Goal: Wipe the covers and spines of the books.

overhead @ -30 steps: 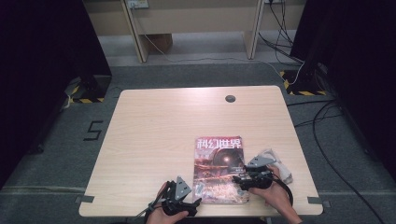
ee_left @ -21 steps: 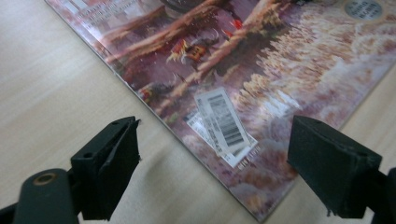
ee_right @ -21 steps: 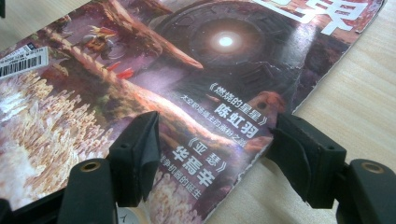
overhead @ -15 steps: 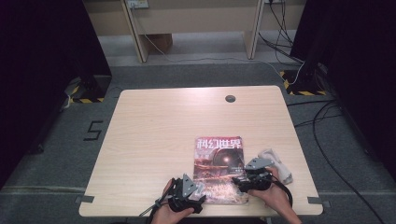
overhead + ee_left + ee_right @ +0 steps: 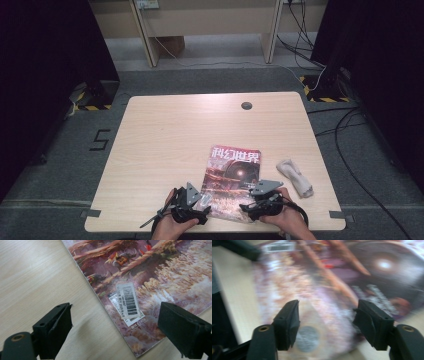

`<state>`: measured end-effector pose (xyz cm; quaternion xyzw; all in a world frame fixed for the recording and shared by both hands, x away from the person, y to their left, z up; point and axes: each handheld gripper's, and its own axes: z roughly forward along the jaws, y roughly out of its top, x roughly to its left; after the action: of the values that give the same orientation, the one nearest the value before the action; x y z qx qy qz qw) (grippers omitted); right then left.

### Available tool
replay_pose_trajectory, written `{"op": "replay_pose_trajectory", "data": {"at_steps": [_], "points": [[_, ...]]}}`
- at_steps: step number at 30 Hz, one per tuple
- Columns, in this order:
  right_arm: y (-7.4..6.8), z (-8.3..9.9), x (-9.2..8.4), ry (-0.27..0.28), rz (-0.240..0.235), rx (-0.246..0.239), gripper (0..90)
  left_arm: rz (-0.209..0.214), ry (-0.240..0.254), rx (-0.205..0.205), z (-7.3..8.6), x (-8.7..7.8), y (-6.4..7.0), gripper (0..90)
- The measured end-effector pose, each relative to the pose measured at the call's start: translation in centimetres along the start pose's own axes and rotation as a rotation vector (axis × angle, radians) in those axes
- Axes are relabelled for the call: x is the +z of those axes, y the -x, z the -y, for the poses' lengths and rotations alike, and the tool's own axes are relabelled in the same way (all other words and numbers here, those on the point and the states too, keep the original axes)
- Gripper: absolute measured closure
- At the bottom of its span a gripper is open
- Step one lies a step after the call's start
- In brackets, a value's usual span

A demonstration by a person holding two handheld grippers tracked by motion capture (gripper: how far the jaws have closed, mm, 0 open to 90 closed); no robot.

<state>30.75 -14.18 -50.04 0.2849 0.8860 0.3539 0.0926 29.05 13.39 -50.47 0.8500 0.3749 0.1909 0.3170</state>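
Shifted since the earlier frame: right claw (image 5: 250, 206), carried inward over the near right corner of the magazine (image 5: 231, 181); jaws just been closing, yet apart, nothing pinched between them. Seen from the right gripper view, blurred: magazine cover (image 5: 342, 290) spread beneath and ahead of that claw (image 5: 325, 322), both jaws hanging above the print, contact with the paper impossible to tell. Barely stirred: left claw (image 5: 202, 209), jaws just been opening and standing wide. Seen from the left gripper view: near left corner of the magazine (image 5: 155, 285) lying flat between the jaws of the claw (image 5: 115, 330), barcode label (image 5: 128, 301) just ahead of them, left jaw over bare bench (image 5: 32, 277), right jaw over the cover's lower edge, neither pressing on it. Off to the right of the right claw, well apart from the magazine: crumpled white cloth (image 5: 296, 177) on the bench (image 5: 170, 135).
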Motion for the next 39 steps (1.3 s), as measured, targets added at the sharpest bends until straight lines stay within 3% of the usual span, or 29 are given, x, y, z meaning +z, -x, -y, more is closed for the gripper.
{"op": "replay_pose_trajectory", "data": {"at_steps": [2,4,9,12,14,18,19,22,25,28,29,30,31,39], "points": [[-1.2,-0.3,0.3,-0.005,-0.006,-0.019,39.4,-0.009,-0.005,0.012,-0.1,-0.1,0.0,11.3],[-2.0,-0.4,0.6,-0.015,-0.001,-0.07,36.2,-0.022,-0.002,0.018,0.0,-0.1,0.1,11.3],[-1.6,-0.3,0.6,0.009,-0.026,-0.034,36.6,-0.013,-0.013,0.007,-0.1,0.0,-0.2,9.8],[-1.5,-0.3,0.6,0.009,-0.034,-0.011,36.2,-0.021,-0.017,0.021,-0.2,0.0,-0.1,9.5],[-1.5,-0.3,0.5,0.012,-0.015,-0.015,34.8,-0.024,-0.026,0.022,-0.3,0.0,-0.2,9.0],[-0.3,-0.2,-0.2,0.036,0.03,0.026,33.5,-0.151,-0.039,0.068,-0.2,-0.3,-1.8,10.4],[-0.3,-0.2,-0.2,0.036,0.03,0.026,33.5,-0.162,-0.039,0.061,-0.1,-0.3,-2.3,10.4],[0.4,0.1,-0.1,0.03,0.054,0.047,33.2,-0.166,-0.046,-0.019,0.3,-0.4,-3.7,10.7],[0.7,0.2,-0.1,0.033,0.066,0.051,33.1,-0.143,-0.049,-0.054,0.4,-0.4,-4.1,13.1],[1.1,0.3,-0.1,0.032,0.08,0.064,33.1,-0.13,-0.033,-0.041,0.5,-0.6,-3.8,18.7],[1.2,0.3,0.0,0.035,0.082,0.061,33.2,-0.104,-0.024,-0.038,0.5,-0.7,-3.7,21.9],[1.3,0.3,0.1,0.035,0.084,0.064,33.3,-0.084,-0.011,-0.058,0.4,-0.8,-3.5,19.0],[1.4,0.3,0.1,0.035,0.089,0.069,33.3,-0.078,-0.002,-0.07,0.4,-0.9,-3.3,15.2],[2.4,0.3,0.7,0.035,0.118,0.092,31.5,0.0,0.073,-0.05,-0.6,-0.8,0.1,17.0]]}}
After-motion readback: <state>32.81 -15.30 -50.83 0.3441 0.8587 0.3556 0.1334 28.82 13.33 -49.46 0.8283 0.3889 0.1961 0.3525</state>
